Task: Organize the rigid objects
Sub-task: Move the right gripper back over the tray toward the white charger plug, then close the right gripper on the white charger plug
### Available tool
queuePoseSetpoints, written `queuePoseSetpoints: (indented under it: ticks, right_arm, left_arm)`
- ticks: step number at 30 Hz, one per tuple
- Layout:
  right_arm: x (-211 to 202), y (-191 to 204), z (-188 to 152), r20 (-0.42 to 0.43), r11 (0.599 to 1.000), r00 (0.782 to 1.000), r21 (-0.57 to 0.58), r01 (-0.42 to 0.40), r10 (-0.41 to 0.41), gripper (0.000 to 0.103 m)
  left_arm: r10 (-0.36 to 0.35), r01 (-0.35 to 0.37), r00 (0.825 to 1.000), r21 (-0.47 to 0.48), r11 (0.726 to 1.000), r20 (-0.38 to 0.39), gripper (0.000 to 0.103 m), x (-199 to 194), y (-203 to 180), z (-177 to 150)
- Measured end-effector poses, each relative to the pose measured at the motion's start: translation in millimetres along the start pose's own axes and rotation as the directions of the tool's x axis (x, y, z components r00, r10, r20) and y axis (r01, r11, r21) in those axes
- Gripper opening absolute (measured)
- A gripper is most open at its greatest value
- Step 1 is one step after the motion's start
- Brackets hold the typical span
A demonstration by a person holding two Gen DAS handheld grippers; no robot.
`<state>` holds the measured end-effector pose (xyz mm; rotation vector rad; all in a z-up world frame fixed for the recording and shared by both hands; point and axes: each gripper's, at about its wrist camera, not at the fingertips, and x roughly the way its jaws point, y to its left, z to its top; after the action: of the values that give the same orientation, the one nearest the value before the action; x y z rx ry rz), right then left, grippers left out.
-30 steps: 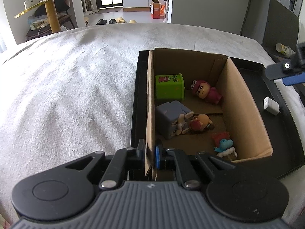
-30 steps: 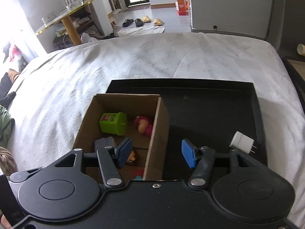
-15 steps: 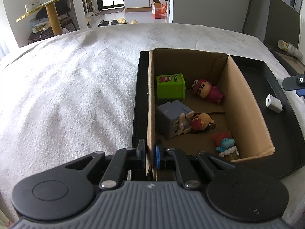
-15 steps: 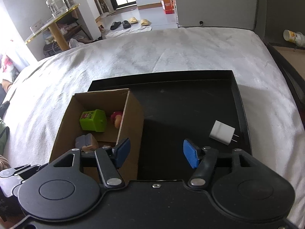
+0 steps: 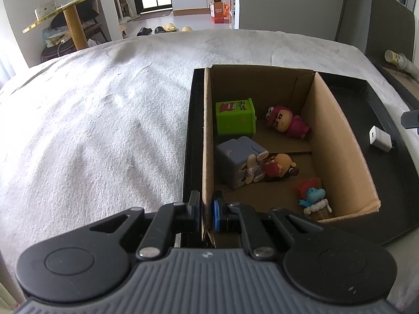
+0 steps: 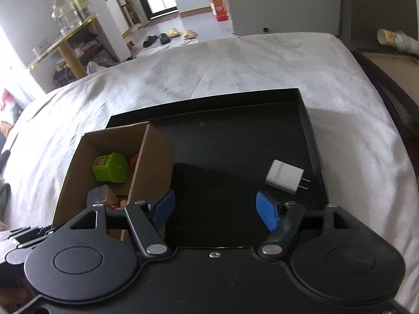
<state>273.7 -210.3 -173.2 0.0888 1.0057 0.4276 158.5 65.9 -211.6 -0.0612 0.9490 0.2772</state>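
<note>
A cardboard box point(image 5: 337, 141) stands at the left of a black tray point(image 6: 235, 136) on a white cloth. Inside lie a green cube point(image 5: 234, 116), a grey cube point(image 5: 237, 161), a pink figure point(image 5: 286, 121), a brown-haired figure point(image 5: 280, 166) and a blue-and-red figure point(image 5: 313, 198). My left gripper point(image 5: 207, 210) is shut on the box's near left wall point(image 5: 207, 157). A white charger plug point(image 6: 284, 175) lies on the tray's right side. My right gripper point(image 6: 214, 210) is open and empty above the tray, just short of the charger.
The box point(image 6: 76, 172) also shows in the right wrist view, with the green cube point(image 6: 110, 167) inside. The white cloth point(image 5: 91, 130) stretches left and beyond. A cup point(image 6: 392, 39) lies on a side surface at far right.
My right gripper has moved right, away from the box and toward the charger plug, which now lies close ahead of its right finger. My left gripper keeps its hold on the box wall.
</note>
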Motion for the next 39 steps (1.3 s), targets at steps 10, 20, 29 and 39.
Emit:
queuePoseSetpoints:
  ticks: [10,20,29,39]
  right_arm:
    - [22,-36,-14,0.007,0.999,1.0,0.036,-0.006,0.006,0.074]
    - [51,-64,-11,-0.014,0.986,0.999,0.159,0.041,-0.039,0.074]
    - [80,-69,-11,-0.067,0.979,0.994,0.178,0.1,-0.089,0.074]
    - [107,-78,-4,-0.065,0.956,0.985,0.238,0.173,-0.162,0.075]
  left_arm:
    - [0.026,-0.026,1.0,0.025,0.999,0.0,0.009,0,-5,1]
    - [0.041,-0.04,0.999,0.019,0.999,-0.012,0.009,4,-8,3]
    - [0.052,-0.052,0.998,0.015,0.999,-0.021,0.009,7,-10,4]
    - [0.07,-0.069,0.997,0.031,0.997,-0.028,0.01,8,-14,5]
